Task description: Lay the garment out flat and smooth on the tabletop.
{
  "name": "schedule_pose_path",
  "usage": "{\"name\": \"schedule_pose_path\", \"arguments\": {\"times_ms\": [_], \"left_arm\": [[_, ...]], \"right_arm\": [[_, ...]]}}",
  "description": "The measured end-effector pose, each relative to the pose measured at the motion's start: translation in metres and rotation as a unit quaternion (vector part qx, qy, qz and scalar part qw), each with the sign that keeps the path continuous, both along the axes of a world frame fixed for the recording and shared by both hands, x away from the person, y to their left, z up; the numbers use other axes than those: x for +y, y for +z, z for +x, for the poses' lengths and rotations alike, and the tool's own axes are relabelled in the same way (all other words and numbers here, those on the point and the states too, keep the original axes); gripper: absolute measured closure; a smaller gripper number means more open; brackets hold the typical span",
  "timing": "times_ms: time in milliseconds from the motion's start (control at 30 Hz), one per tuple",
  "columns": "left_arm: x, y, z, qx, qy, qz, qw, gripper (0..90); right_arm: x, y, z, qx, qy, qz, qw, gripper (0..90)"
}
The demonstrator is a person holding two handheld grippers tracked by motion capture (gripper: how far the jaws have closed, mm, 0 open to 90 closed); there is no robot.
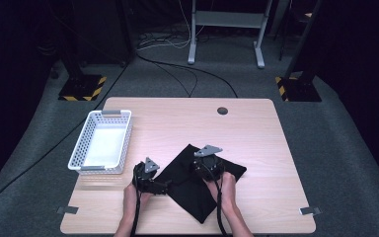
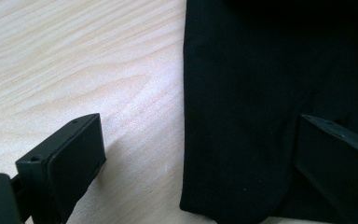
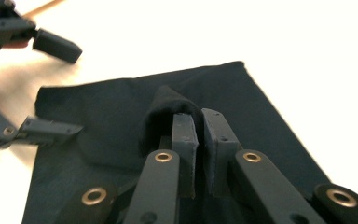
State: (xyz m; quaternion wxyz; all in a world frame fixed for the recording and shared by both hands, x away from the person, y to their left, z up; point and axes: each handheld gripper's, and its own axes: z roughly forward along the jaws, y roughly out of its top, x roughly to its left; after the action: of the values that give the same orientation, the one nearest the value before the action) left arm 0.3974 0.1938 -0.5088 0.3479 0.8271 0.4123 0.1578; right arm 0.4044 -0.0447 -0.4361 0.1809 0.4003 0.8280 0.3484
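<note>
A black cloth (image 1: 197, 190) lies folded on the wooden table (image 1: 256, 133), toward the front middle. My right gripper (image 1: 203, 169) points down over the cloth's far part. In the right gripper view its jaws (image 3: 199, 122) are shut on a raised fold of the black cloth (image 3: 242, 102), which bulges over the left fingertip. My left gripper (image 1: 167, 186) sits low at the cloth's left edge. Its jaws (image 2: 200, 135) stand wide open, one over bare wood and one over the cloth (image 2: 261, 93), pinching nothing. From the right gripper view, the left gripper (image 3: 60, 86) straddles the cloth's far corner.
A white perforated basket (image 1: 79, 148) stands at the table's left side, with nothing in it. A round cable hole (image 1: 222, 110) sits near the far edge. Bare wood stretches to the right of the cloth. Beyond the table are floor cables and stand bases.
</note>
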Motion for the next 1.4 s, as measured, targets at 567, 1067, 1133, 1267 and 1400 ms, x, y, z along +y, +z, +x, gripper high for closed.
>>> {"name": "schedule_pose_path", "arguments": {"times_ms": [567, 1067, 1133, 1267, 1400], "left_arm": [[0.000, 0.000, 0.001, 0.001, -0.001, 0.001, 1.0000, 2.5], [0.000, 0.000, 0.000, -0.003, -0.001, 0.002, 1.0000, 2.6], [0.000, 0.000, 0.000, -0.002, -0.001, 0.001, 1.0000, 2.6], [0.000, 0.000, 0.000, -0.002, -0.001, 0.002, 1.0000, 2.5], [-0.001, 0.000, 0.000, -0.003, 0.000, 0.002, 1.0000, 2.5]], "right_arm": [[-0.023, 0.023, 0.034, -0.026, -0.028, -0.002, 0.9993, 84.9], [-0.045, 0.026, 0.061, -0.032, -0.053, -0.005, 0.9980, 85.0], [-0.047, 0.027, 0.063, -0.034, -0.057, -0.003, 0.9978, 85.0], [-0.053, 0.028, 0.068, -0.036, -0.063, -0.002, 0.9973, 85.0], [-0.057, 0.032, 0.074, -0.040, -0.073, -0.001, 0.9966, 85.0]]}}
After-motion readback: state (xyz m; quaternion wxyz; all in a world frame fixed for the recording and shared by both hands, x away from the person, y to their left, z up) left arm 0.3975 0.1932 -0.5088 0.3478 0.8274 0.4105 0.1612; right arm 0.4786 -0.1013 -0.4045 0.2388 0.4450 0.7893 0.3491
